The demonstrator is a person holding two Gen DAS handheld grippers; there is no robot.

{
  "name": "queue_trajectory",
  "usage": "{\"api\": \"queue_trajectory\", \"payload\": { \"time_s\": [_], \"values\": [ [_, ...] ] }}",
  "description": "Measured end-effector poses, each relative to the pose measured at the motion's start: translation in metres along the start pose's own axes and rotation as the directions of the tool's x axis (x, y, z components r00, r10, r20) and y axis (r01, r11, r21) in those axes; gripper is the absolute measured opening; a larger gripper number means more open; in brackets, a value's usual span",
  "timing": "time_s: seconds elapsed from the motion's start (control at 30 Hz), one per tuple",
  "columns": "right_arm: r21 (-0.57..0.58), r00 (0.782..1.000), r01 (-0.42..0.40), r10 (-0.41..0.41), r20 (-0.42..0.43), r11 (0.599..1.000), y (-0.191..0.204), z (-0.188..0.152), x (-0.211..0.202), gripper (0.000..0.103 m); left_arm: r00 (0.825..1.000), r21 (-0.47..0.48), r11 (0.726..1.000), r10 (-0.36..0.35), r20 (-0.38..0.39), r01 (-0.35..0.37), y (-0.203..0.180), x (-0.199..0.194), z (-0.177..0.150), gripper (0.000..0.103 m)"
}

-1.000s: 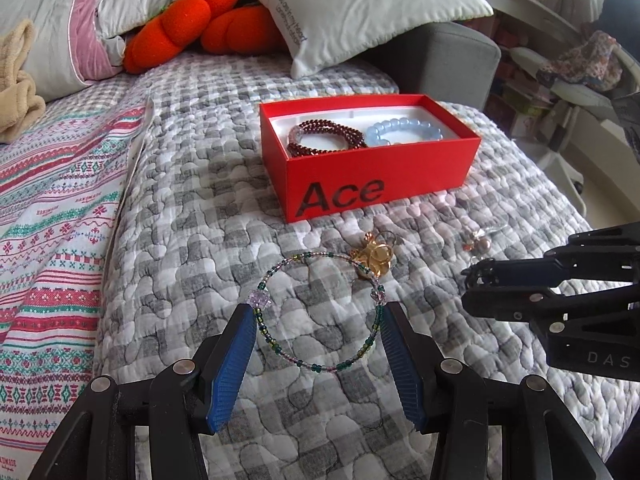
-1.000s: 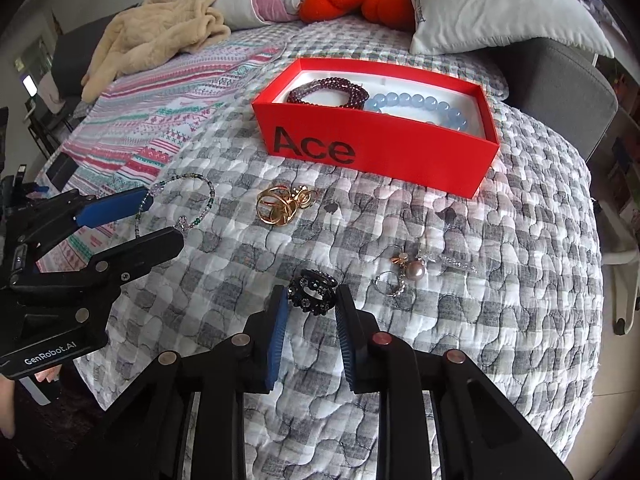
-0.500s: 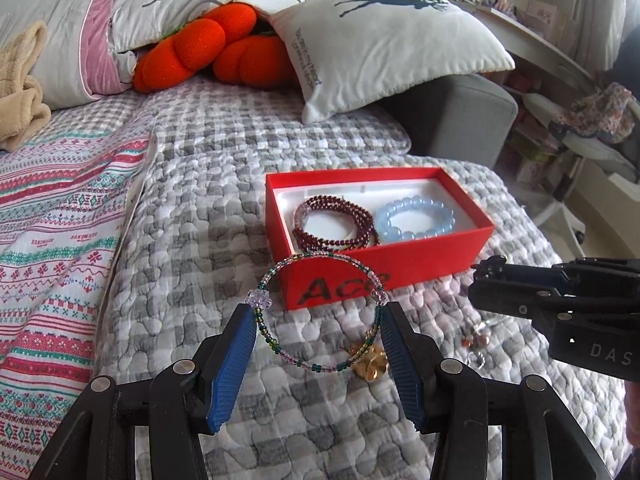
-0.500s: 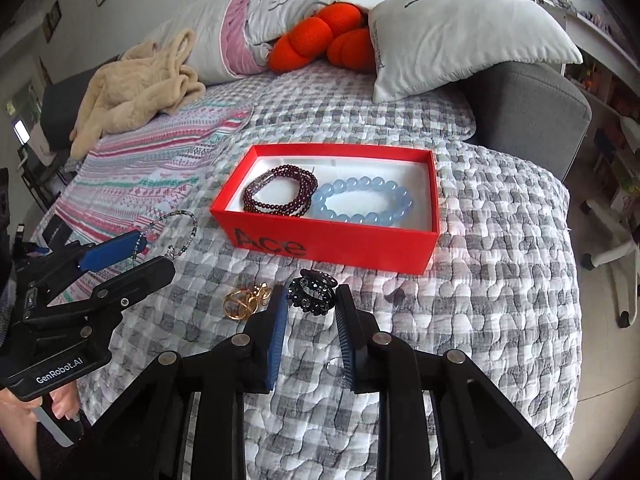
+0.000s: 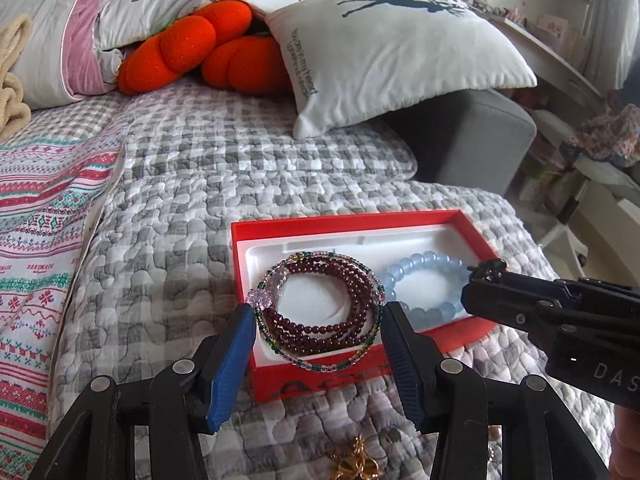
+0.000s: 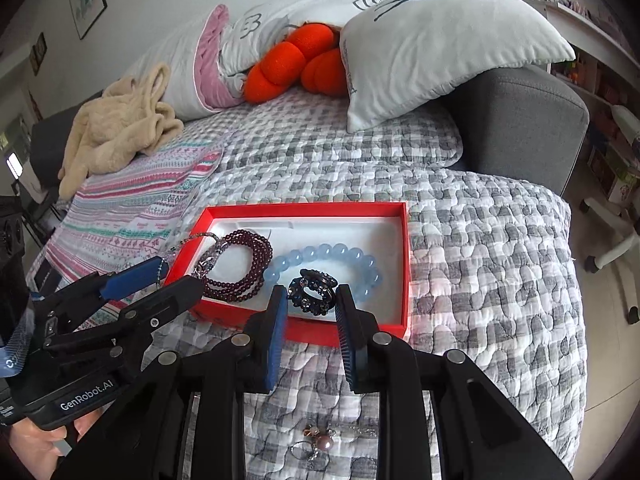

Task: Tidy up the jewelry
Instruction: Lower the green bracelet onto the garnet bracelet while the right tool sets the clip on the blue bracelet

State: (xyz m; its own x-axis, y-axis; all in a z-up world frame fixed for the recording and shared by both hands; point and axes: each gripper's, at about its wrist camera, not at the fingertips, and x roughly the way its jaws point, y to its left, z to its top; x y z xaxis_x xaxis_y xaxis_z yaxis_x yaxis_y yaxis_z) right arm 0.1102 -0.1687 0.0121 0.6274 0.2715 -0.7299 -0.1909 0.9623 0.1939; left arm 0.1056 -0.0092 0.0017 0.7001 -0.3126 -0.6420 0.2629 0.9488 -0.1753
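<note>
My left gripper (image 5: 318, 316) is shut on a thin bracelet of small green and lilac beads (image 5: 320, 366), held by its sides over the left half of the red box (image 5: 404, 216). My right gripper (image 6: 310, 298) is shut on a black rhinestone hair clip (image 6: 314, 290), above the box's (image 6: 304, 210) front part. Inside the box lie a dark red bead bracelet (image 5: 320, 328) and a pale blue bead bracelet (image 5: 424, 284). From the right wrist view the left gripper (image 6: 160, 280) hovers at the box's left edge. The right gripper's tip (image 5: 486, 274) enters the left wrist view from the right.
The box rests on a grey checked quilt (image 6: 480, 240). A gold brooch (image 5: 356, 466) and a pearl earring with a ring (image 6: 320, 438) lie on the quilt in front of the box. Pillows (image 6: 440, 40) and orange cushions (image 6: 296, 64) sit behind; the bed edge drops at right.
Both grippers have moved forward from the quilt to over the red box, each carrying its piece. The gold brooch and the earring have fallen behind, near the bottom of the views.
</note>
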Motion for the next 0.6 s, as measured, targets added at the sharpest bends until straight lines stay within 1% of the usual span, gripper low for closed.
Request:
{"api": "queue_trajectory", "payload": {
  "time_s": [0.07,0.17,0.3,0.37,0.5,0.6],
  "values": [
    [0.011,1.000,-0.003,0.003,-0.007,1.000,-0.004,0.000,0.003,0.026,1.000,0.006,1.000,0.010,0.008,-0.010,-0.003,0.004,0.003,0.055],
    [0.016,1.000,0.000,0.000,-0.007,1.000,-0.008,0.000,0.005,0.026,1.000,0.003,1.000,0.004,-0.002,-0.004,-0.006,0.013,0.006,0.055],
    [0.015,1.000,0.005,-0.005,-0.009,1.000,-0.011,0.000,0.007,0.026,0.999,0.030,0.999,0.032,-0.017,-0.031,-0.010,0.025,0.006,0.055],
    [0.013,1.000,0.009,-0.009,-0.008,1.000,-0.012,0.000,0.006,0.026,0.999,0.043,0.998,0.049,-0.010,-0.049,-0.013,0.026,0.006,0.057],
    [0.016,1.000,0.011,-0.011,-0.005,1.000,-0.013,-0.002,0.004,0.026,0.999,0.043,0.998,0.051,-0.011,-0.051,-0.014,0.025,0.006,0.061],
    [0.015,1.000,0.015,-0.015,-0.004,1.000,-0.013,-0.002,0.003,0.026,0.998,0.053,0.997,0.057,-0.015,-0.056,-0.018,0.021,0.005,0.065]
  ]
}}
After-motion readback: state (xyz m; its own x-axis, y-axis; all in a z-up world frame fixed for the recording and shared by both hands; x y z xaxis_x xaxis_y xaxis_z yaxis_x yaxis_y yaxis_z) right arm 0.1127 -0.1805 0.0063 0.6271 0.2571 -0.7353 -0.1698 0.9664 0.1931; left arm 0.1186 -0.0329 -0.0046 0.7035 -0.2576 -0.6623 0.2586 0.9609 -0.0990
